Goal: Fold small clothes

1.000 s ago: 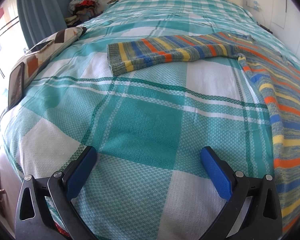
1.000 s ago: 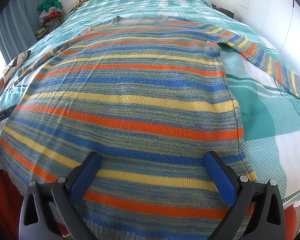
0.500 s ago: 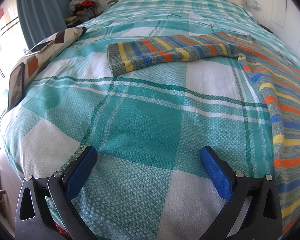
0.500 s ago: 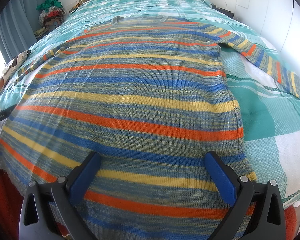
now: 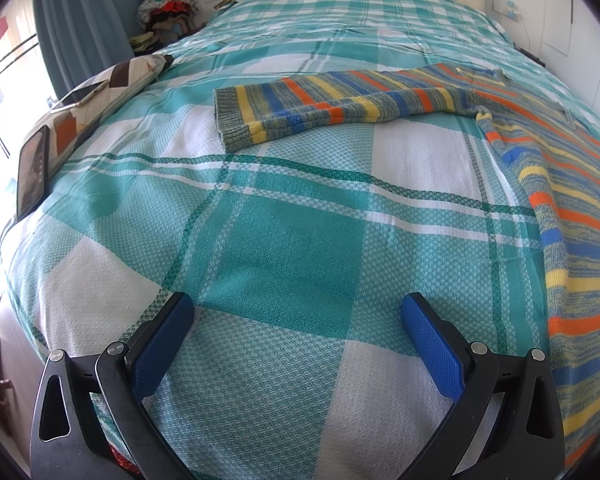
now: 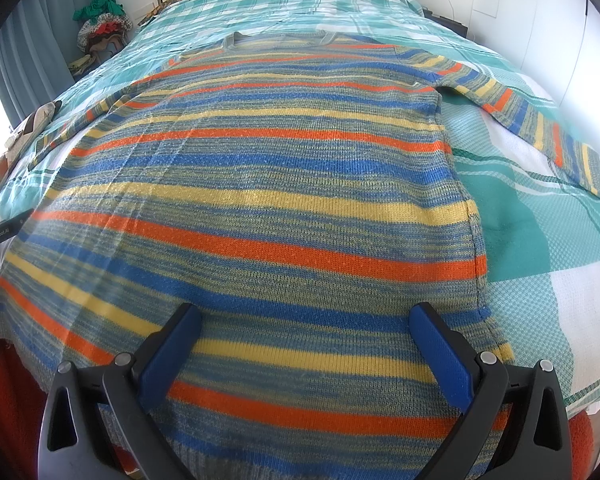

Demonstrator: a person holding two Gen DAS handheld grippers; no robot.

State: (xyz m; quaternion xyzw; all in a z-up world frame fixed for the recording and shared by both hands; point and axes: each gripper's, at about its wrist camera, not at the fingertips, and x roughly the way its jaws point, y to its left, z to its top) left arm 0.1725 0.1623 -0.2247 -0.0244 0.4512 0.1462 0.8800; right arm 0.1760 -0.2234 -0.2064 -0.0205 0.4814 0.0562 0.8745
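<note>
A striped sweater in orange, blue, yellow and grey-green lies flat on the bed, neckline at the far end, both sleeves spread out. Its right sleeve runs out to the right. In the left wrist view its left sleeve stretches left and its body fills the right edge. My left gripper is open and empty over bare bedspread, left of the sweater. My right gripper is open and empty above the sweater's hem.
The bed has a teal and white checked cover. A patterned pillow with a phone and a dark tablet lies at the bed's left edge. A clothes pile stands at the far left corner.
</note>
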